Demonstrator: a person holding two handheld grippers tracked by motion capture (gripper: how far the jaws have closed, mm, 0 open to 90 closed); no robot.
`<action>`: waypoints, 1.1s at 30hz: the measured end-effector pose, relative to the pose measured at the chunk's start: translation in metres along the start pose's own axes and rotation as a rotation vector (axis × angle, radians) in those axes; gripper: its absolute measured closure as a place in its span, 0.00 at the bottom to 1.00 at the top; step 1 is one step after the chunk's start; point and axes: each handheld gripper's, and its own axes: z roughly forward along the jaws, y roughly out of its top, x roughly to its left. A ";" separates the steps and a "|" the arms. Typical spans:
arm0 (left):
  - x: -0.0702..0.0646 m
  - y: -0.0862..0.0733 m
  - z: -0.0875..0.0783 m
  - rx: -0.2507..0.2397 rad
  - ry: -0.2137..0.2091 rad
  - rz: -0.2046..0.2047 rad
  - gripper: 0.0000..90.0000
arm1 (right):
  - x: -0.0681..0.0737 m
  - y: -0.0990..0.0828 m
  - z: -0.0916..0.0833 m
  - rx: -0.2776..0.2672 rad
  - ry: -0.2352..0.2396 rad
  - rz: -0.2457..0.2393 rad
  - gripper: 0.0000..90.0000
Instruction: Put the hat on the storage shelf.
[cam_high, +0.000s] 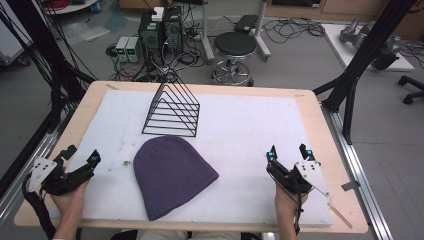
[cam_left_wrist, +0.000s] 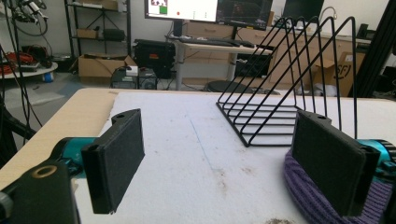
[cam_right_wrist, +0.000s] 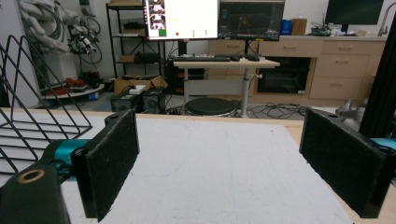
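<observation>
My left gripper (cam_high: 80, 159) and right gripper (cam_high: 288, 151) rest released, jaws apart, near the desk's (cam_high: 310, 102) near corners. The purple ribbed knit beanie (cam_high: 171, 175) lies between, before the black wire rack (cam_high: 172, 110).

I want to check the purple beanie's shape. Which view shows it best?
The high view: the whole purple beanie lies flat on the white mat. The left gripper view catches only its edge behind a jaw.

Beanie (cam_left_wrist: 322, 200) cut off by frame edge.
</observation>
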 end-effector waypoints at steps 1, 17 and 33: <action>0.000 0.000 0.000 0.001 0.001 0.001 0.20 | -0.001 0.000 0.000 -0.001 0.001 -0.008 0.12; -0.001 0.000 0.001 0.012 -0.027 -0.013 0.20 | -0.001 0.000 0.000 0.008 0.009 0.006 0.12; -0.017 0.019 0.009 0.053 -0.107 0.038 0.19 | 0.001 -0.001 0.000 0.009 0.026 0.004 0.12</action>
